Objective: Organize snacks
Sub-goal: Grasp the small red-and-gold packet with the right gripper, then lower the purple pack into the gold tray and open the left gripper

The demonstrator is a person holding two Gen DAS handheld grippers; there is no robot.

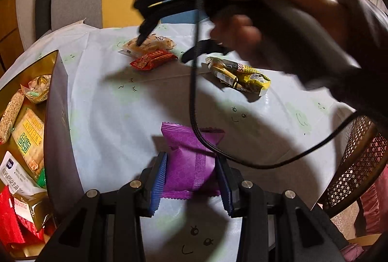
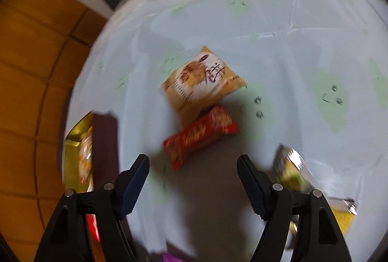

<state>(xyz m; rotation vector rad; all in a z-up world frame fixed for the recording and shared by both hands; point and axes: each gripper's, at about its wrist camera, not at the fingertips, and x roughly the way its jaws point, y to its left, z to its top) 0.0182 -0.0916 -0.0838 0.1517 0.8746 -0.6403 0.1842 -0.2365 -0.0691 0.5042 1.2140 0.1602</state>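
Note:
A purple snack packet (image 1: 189,165) lies on the pale tablecloth with my left gripper (image 1: 191,182) shut on it, blue pads (image 1: 158,179) pressing both sides. Farther back lie an orange packet (image 1: 155,43), a red packet (image 1: 154,61) touching it, and a yellow-black packet (image 1: 240,77) to the right. My right gripper (image 1: 163,49), held by a hand, hovers over the orange and red packets. In the right wrist view this gripper (image 2: 194,179) is open and empty, just short of the red packet (image 2: 201,133), with the orange packet (image 2: 203,82) beyond it.
An open box (image 1: 58,116) with a gold lining stands at the left, holding several snack packets; its wall (image 2: 104,140) shows in the right wrist view. A black cable (image 1: 194,92) hangs across the table. A wicker chair (image 1: 359,165) stands at the right, a padded chair (image 1: 80,0) behind.

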